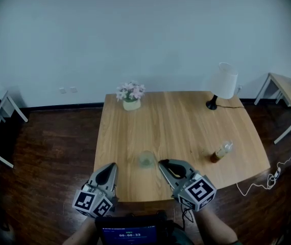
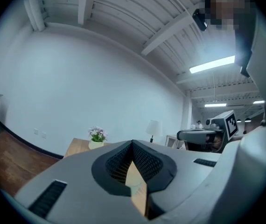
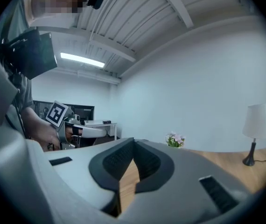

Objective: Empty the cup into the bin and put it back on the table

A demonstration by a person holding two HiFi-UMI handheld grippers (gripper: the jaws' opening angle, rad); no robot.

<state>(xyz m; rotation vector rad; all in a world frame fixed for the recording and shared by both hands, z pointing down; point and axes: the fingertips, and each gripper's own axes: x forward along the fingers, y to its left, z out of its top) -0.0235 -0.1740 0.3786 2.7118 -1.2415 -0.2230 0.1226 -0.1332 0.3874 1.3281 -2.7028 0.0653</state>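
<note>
Head view: the clear cup (image 1: 146, 159) sits on the wooden surface (image 1: 186, 121) near its front edge. It shows between the left hand-held gripper (image 1: 112, 166) and the right hand-held gripper (image 1: 162, 163), and neither one grips it. There's a bottle (image 1: 221, 151) off to the right, with a flower pot (image 1: 130, 97) and a lamp (image 1: 222, 83) at the back. Left gripper view: jaws pressed together, nothing between them. Right gripper view — same story, jaws pressed together and empty.

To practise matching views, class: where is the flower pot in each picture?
Head view: flower pot on table, far edge, left of centre.
Left gripper view: flower pot, lower left of centre.
Right gripper view: flower pot, lower right of centre.
Shared landmark: white lamp, to its right.
</note>
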